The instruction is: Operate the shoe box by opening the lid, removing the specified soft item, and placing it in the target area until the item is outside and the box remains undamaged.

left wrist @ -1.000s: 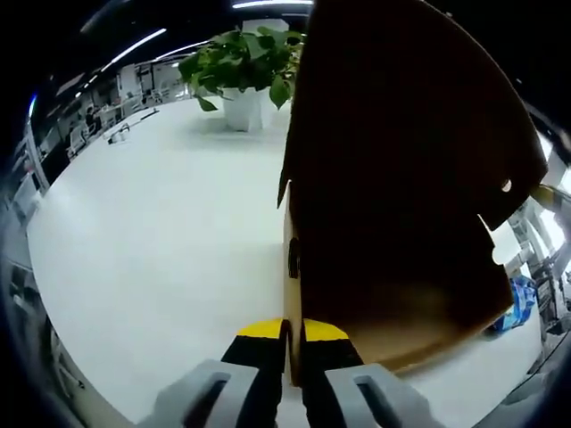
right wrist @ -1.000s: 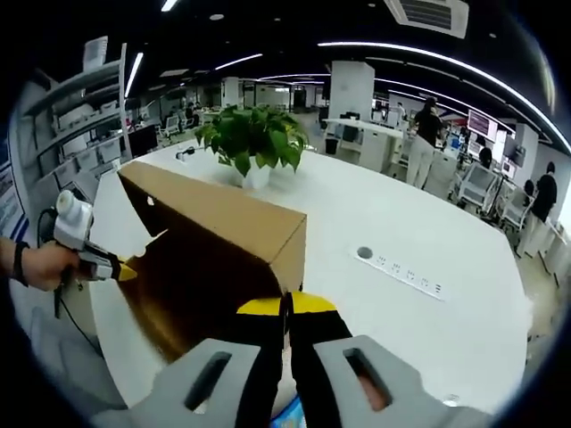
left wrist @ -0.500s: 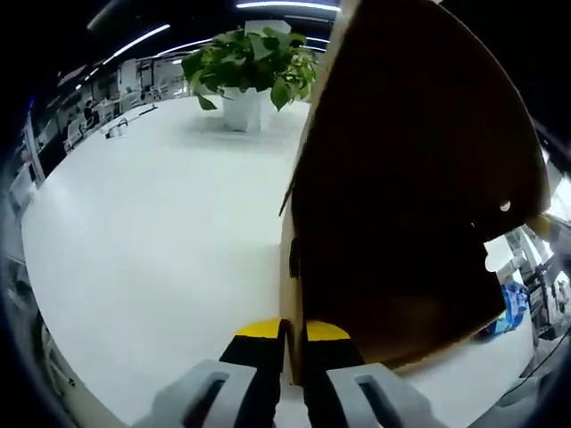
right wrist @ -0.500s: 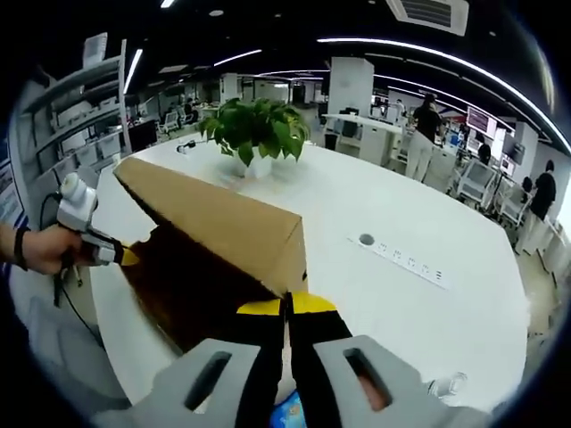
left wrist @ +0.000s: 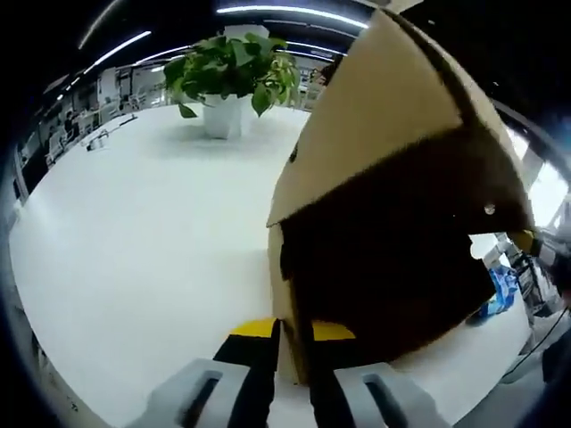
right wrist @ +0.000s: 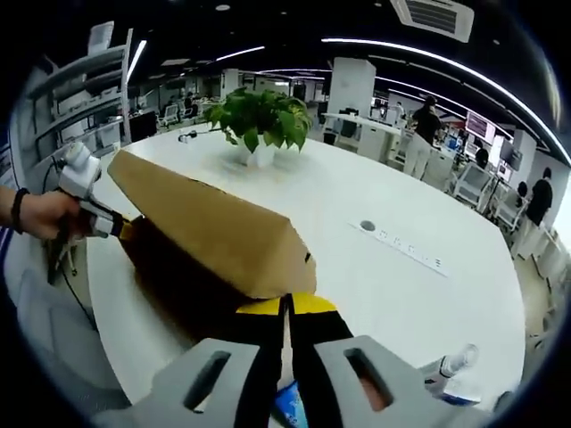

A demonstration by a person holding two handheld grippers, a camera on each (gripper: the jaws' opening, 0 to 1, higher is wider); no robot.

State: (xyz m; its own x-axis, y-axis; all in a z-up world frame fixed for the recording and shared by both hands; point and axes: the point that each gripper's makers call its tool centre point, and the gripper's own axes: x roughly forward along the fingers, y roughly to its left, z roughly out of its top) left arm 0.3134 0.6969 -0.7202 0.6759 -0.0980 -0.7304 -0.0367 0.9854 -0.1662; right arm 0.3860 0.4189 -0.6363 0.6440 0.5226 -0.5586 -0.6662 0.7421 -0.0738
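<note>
Both the left gripper [left wrist: 290, 332] and right gripper [right wrist: 287, 308] have their jaws clamped on the tilted shoe box [right wrist: 214, 241] above the white tabletop [left wrist: 134, 232].

The right claw [right wrist: 287, 308] pinches the near corner of the box lid [right wrist: 214, 236], its yellow-tipped jaws closed on the cardboard edge. The lid slopes up over the box's dark inside. At the lid's far end the left claw [right wrist: 120, 229], held in a hand [right wrist: 40, 216], grips the other corner. Beyond the lid a potted plant [right wrist: 259, 120] stands on the white bench [right wrist: 384, 285]. A socket strip [right wrist: 406, 250] lies on the bench, well off from the lid. A clear bottle [right wrist: 451, 364] lies near the bench edge.
</note>
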